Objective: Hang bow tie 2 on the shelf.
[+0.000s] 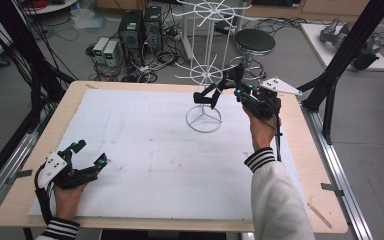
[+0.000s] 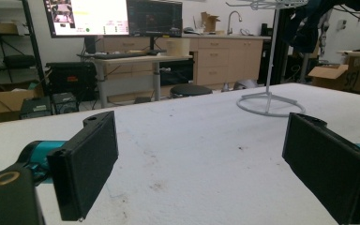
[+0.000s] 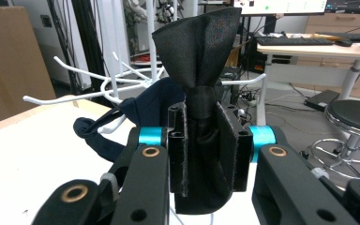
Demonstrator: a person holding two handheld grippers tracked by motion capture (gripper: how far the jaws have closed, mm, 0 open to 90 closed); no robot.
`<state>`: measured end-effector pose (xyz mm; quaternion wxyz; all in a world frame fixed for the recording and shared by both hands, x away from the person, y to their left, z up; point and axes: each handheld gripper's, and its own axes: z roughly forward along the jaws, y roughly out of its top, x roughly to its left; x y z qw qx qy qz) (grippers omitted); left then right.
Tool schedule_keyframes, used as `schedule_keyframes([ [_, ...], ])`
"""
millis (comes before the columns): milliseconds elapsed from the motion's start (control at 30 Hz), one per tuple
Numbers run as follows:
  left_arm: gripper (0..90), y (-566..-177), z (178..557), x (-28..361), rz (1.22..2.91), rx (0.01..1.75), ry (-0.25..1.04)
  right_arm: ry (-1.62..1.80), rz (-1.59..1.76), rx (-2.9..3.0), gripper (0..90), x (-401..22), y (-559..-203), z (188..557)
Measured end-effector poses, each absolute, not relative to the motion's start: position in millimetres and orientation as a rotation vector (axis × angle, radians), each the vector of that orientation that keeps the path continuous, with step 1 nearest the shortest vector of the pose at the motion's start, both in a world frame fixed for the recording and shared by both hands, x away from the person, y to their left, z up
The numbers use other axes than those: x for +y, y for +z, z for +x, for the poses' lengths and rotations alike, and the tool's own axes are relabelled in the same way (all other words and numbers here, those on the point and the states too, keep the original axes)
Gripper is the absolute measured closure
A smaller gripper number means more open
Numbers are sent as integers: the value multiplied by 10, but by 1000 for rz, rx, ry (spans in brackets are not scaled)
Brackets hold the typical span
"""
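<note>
Clamped tight, my right claw [image 3: 210,154] pinches a bunched black cloth [image 3: 201,56] by the white wire rack [image 1: 203,75] at the worktop's [image 1: 155,150] far side; a dark blue part, perhaps the same garment, drapes over a rack arm. Left claw [image 1: 91,153] rests near the front edge, jaws wide apart, holding nothing.

No readable text anywhere. Far cardboard box [image 2: 354,75] in the left gripper view has dark handwritten marks, too blurred to make out. Monitor [image 2: 90,17] text too small to read.
</note>
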<state>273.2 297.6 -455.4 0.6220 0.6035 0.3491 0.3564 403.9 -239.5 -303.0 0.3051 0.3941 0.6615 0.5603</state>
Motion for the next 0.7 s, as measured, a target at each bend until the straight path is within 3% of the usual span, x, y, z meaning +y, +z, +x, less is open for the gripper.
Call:
schedule_keyframes([
  [700, 112, -4554, 2732, 2977, 1385, 802, 818, 1547, 1063, 1791, 753, -2244, -3109, 4166],
])
